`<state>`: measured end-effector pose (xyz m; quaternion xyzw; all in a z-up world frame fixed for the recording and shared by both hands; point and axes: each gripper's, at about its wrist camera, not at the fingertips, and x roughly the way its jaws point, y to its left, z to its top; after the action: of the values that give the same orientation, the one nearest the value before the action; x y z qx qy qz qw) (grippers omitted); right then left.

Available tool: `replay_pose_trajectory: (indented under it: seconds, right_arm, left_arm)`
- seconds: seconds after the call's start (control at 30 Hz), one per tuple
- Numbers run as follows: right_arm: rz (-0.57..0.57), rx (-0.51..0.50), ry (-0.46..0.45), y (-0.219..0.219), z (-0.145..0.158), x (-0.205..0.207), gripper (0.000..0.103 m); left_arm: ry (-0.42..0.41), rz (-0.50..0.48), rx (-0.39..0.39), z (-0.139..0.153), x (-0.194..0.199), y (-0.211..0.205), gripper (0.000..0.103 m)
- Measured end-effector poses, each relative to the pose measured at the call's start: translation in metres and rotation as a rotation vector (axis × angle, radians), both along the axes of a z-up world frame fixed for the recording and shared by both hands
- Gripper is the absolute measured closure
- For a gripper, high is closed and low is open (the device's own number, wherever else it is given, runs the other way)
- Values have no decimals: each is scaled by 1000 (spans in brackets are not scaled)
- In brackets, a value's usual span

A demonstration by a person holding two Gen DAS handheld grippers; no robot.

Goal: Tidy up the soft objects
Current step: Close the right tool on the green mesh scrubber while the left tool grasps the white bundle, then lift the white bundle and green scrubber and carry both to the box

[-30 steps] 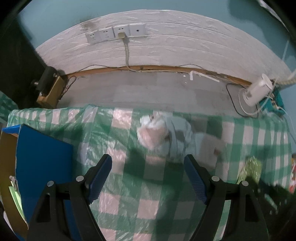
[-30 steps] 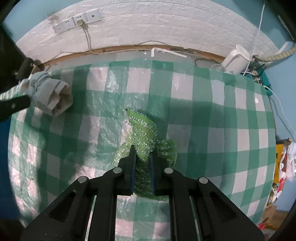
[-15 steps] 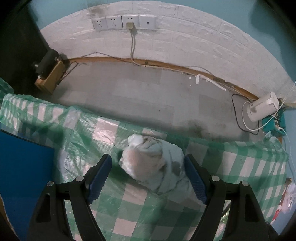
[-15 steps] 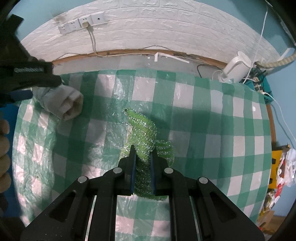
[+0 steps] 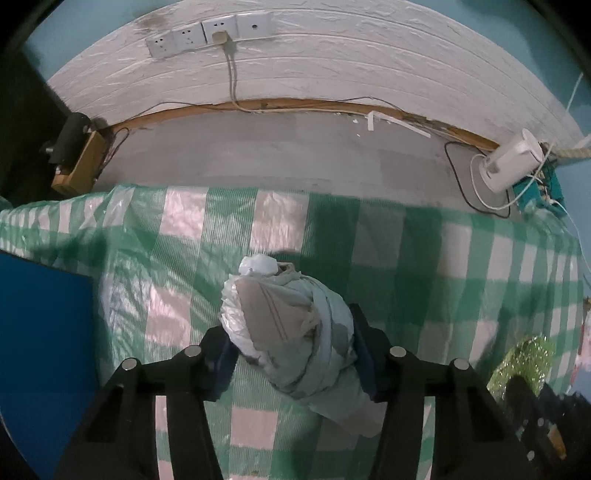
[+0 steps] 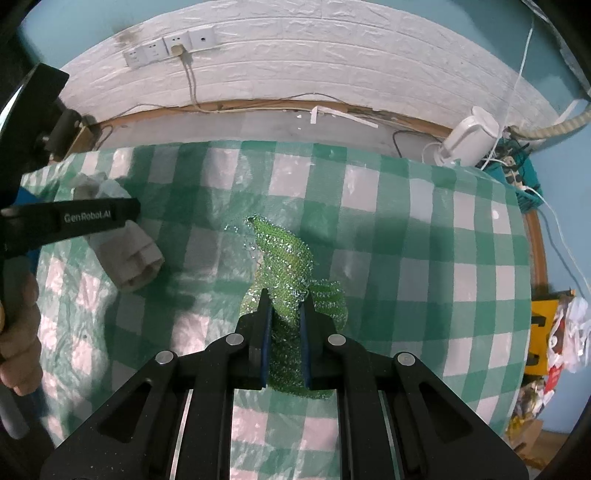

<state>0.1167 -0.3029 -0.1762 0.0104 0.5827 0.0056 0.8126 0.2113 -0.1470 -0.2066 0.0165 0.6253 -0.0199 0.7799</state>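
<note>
Closing on the cloth bundle

Narrowing just now, the left gripper [image 5: 291, 354] pinches the pale cloth bundle [image 5: 295, 332], previously lying free on the checked tablecloth [image 5: 424, 258]. The right gripper [image 6: 286, 321] stays clamped on green mesh [image 6: 284, 254]. "GenRobot.AI" marks the left finger.

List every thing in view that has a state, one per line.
left hand-held gripper: jaws just been closing, pads against the cloth bundle
cloth bundle: rolled up, lying on the checked tablecloth
right hand-held gripper: shut on the green sequin fabric
green sequin fabric: crumpled, on the tablecloth
wall socket: one plug in
</note>
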Motion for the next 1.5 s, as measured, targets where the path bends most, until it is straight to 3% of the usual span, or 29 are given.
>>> replay_pose_trajectory:
  seconds: [0.73, 1.37, 1.5]
  right_arm:
    - [28, 53, -76, 25, 50, -41, 93]
    - [212, 95, -178, 99, 100, -67, 93]
    - [246, 103, -190, 115, 106, -70, 93]
  left_arm:
    - [-180, -175, 150, 63, -92, 26, 52]
    - [-301, -143, 126, 132, -162, 91, 52]
    - [-330, -123, 149, 139, -171, 105, 52]
